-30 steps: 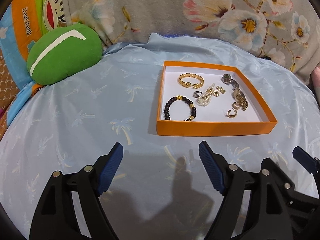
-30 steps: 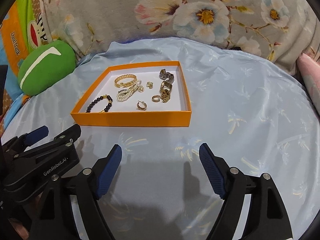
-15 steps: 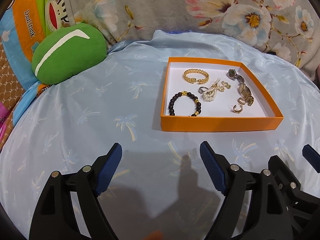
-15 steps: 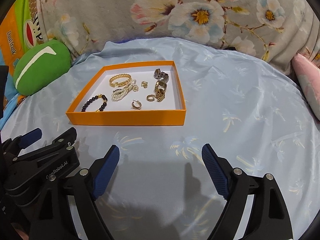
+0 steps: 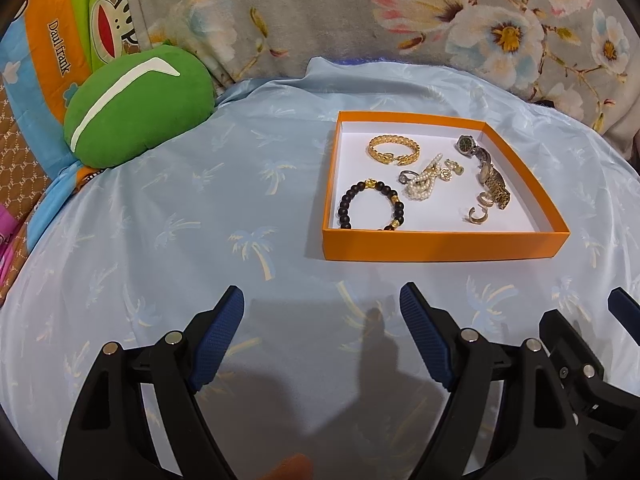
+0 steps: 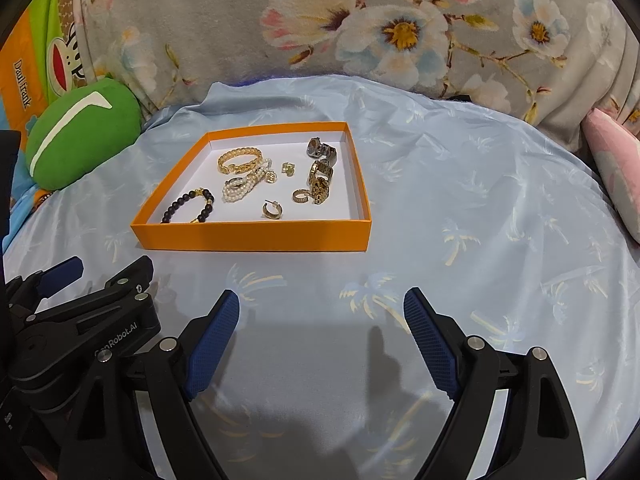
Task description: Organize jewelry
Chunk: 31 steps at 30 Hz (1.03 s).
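Note:
An orange tray (image 5: 440,245) (image 6: 252,236) with a white floor lies on the light blue sheet. It holds a black bead bracelet (image 5: 370,209) (image 6: 188,208), a gold chain bracelet (image 5: 394,148) (image 6: 239,161), a pearl strand (image 5: 424,182) (image 6: 242,186), a watch (image 5: 486,170) (image 6: 320,170), gold hoop earrings (image 5: 478,216) (image 6: 273,210) and small rings. My left gripper (image 5: 322,320) is open and empty, short of the tray's near left. My right gripper (image 6: 322,320) is open and empty, short of the tray's near right.
A green cushion (image 5: 138,106) (image 6: 82,136) lies at the far left. A floral blanket (image 5: 400,20) (image 6: 400,20) rises behind the sheet. A pink pillow (image 6: 614,176) sits at the right edge. The left gripper's body (image 6: 80,320) shows at the right wrist view's lower left.
Both grippers have drawn back slightly from the tray, which now sits a little farther off. Both stay open and empty.

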Available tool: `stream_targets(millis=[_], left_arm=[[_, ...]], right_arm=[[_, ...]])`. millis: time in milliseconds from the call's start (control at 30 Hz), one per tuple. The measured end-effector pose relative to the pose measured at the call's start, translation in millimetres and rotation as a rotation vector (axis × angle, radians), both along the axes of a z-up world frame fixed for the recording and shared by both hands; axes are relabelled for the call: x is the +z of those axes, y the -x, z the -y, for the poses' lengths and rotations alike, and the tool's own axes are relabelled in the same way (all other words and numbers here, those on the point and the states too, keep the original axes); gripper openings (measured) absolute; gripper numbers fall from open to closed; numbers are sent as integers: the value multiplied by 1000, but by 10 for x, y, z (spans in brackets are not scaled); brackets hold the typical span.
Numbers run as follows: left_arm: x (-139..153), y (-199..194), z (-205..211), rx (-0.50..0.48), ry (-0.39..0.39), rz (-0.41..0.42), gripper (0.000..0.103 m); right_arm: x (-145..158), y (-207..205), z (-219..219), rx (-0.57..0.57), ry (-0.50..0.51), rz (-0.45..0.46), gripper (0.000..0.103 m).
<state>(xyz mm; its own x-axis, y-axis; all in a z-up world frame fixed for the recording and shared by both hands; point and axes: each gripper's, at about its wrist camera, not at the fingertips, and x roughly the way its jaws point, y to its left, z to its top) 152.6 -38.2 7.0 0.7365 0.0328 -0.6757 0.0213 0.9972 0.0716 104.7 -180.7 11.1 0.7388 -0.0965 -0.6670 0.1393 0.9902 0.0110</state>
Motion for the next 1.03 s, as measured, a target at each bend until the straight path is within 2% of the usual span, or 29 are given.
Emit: stream_targets(millis=[1033], left_arm=[[-15, -5, 0, 1, -8, -4, 77]], right_arm=[[-3, 8, 28, 0, 0, -4, 83]])
